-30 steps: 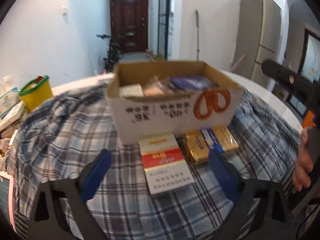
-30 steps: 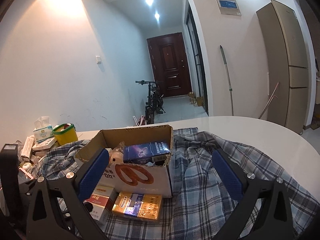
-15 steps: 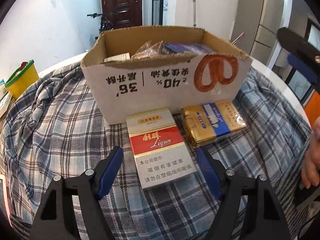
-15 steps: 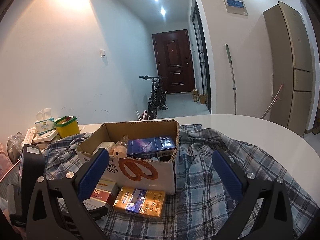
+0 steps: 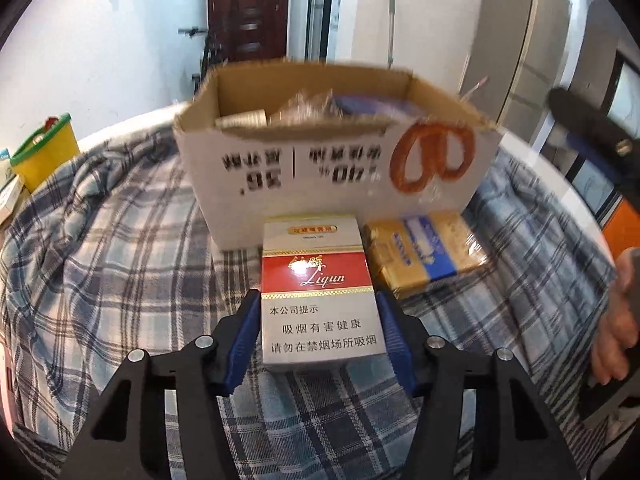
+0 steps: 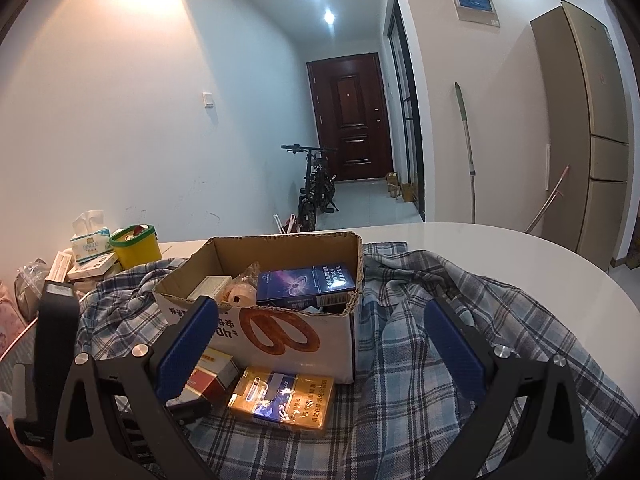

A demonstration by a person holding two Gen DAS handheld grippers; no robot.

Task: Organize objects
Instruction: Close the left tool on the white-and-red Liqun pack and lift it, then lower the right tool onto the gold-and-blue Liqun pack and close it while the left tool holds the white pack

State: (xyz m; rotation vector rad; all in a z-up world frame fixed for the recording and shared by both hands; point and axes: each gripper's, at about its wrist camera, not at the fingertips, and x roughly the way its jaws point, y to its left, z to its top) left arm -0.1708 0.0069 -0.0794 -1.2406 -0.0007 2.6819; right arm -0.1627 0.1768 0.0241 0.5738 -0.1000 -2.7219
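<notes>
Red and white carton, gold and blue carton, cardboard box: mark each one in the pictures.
red and white carton [image 5: 318,300], left wrist view, on its printed top face.
gold and blue carton [image 6: 282,398], right wrist view, on its top face.
cardboard box [image 6: 280,332], right wrist view, on its printed front wall.

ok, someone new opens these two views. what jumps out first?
The red-and-white cigarette pack in the centre of the left wrist view, with the left gripper closing on its sides. Behind it stands the open cardboard box with the pretzel print, on a plaid cloth; a gold-and-blue pack lies beside the red one.
</notes>
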